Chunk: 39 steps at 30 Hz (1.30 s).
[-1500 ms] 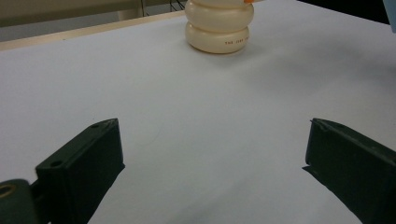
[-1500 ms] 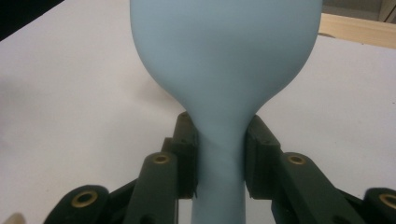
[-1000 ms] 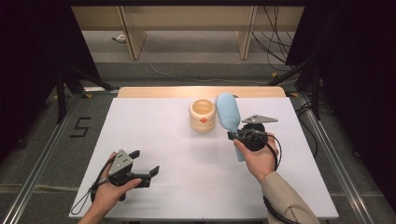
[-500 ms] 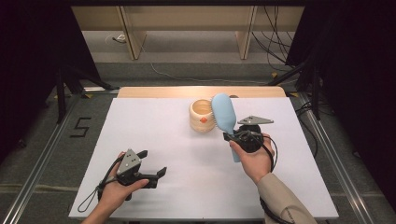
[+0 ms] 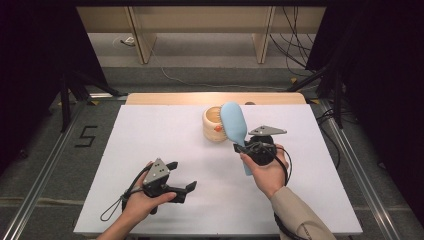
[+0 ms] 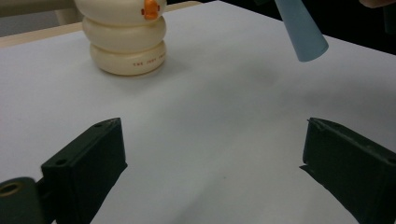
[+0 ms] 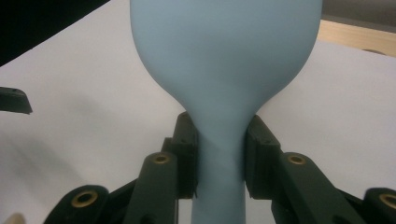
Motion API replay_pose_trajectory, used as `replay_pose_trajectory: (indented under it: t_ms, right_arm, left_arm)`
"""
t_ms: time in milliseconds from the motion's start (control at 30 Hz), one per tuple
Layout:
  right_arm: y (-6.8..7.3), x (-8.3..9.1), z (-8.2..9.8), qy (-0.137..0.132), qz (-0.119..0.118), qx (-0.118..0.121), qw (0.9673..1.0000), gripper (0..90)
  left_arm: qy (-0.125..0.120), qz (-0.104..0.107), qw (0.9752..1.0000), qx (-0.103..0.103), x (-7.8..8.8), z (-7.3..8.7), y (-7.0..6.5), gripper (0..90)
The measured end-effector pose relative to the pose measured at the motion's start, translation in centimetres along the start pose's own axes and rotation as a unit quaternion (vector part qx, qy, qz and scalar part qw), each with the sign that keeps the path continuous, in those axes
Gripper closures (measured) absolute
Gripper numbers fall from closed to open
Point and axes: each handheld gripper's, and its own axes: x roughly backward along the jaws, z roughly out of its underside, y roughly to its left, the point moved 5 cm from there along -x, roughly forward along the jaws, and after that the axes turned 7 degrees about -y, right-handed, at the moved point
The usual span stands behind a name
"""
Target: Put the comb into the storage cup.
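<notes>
Blue brush [image 5: 234,123], head probably tilted away, handle toward person

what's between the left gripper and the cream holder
Nothing: bare white table between the left gripper and the cream holder, seen in the high view and the left gripper view.

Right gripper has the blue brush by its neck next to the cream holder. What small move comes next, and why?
Probably tip the blue brush over the cream holder and lower it in. The right gripper clamps its neck, its head is already at the holder's rim, and the left gripper is open and apart.
</notes>
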Motion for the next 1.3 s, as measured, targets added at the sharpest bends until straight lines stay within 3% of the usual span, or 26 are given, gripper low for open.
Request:
replay_pose_trajectory:
  t_ms: [700, 1300]
  right_arm:
    - [1.8, -0.6, 0.2, 0.001, -0.013, 0.012, 0.9998, 70.2]
    - [3.2, -1.1, 0.5, 0.002, -0.027, 0.014, 0.9995, 70.2]
  left_arm:
    - [0.005, 0.046, 0.9989, 0.003, -3.9, -1.1, -3.3, 7.8]
    - [0.01, 0.06, 0.9982, 0.005, -5.4, -1.3, -4.4, 8.9]
